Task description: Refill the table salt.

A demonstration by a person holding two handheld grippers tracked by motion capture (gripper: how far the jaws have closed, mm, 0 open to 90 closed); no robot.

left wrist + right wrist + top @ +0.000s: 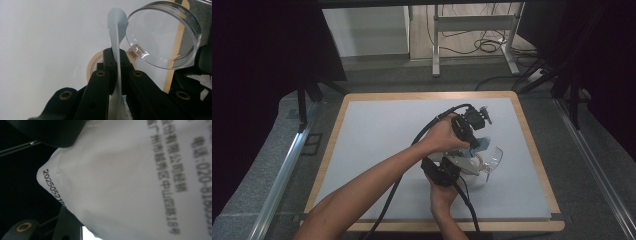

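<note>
The person is holding a white packet (140,177) between the 2 grippers, just above the worktop (377,135), beside a clear round dish (163,35). The left gripper (116,56) is clamping its jaws tight on a thin flap of the packet (116,32), which is standing up edge-on between the 2 black jaws and curling over past their tips. The right gripper (67,225) is pressing close against the packet's printed face; its jaws are standing partly apart, and I cannot tell from here whether they are gripping the packet body or merely bracing it.

From the high view, the left gripper (469,127) is sitting above and just beyond the right gripper (447,172), with the packet bridging them and the dish (492,157) just off to the side of both. A roll of tape (93,66) is lying on the worktop just behind the left jaws.

To my eye the step in hand is tearing the packet open, with the dish waiting for its contents. The next move is calling for the 2 grippers to pull apart, the left peeling its flap away while the right is keeping the body steady, without spilling before the opening is over the dish.
</note>
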